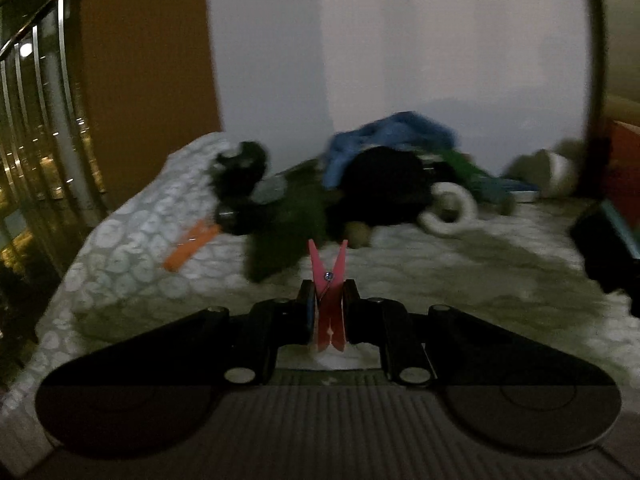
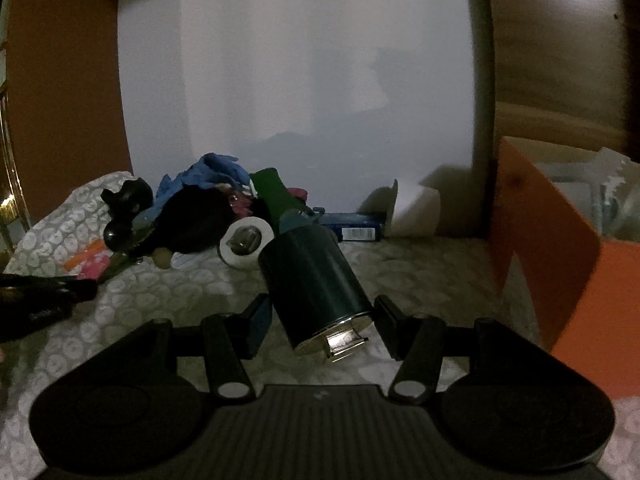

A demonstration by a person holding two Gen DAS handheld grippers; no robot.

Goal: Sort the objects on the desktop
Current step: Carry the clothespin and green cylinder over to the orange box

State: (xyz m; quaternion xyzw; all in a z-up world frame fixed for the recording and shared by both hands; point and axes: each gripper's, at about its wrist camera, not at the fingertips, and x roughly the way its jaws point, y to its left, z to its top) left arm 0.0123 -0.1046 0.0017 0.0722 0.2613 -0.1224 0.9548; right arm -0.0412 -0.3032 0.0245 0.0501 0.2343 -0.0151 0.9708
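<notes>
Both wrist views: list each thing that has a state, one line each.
Left tool: shut on pink clothespin.
Right tool: open, fingers either side of dark green can.
Dark green can: lying on its side.
Orange clothespin: loose on cloth.
White cup: tipped over.

A smooth pink plastic clothespin (image 1: 329, 300), a glossy dark-green can (image 2: 316, 284) with a shiny metal base, matt patterned tablecloth (image 1: 132, 264).

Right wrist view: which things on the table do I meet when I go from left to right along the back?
Black knobbed object → blue cloth → green cloth → blue box with a barcode → white cup on its side → orange box. The rest of the pile overlaps too much to order.
</notes>
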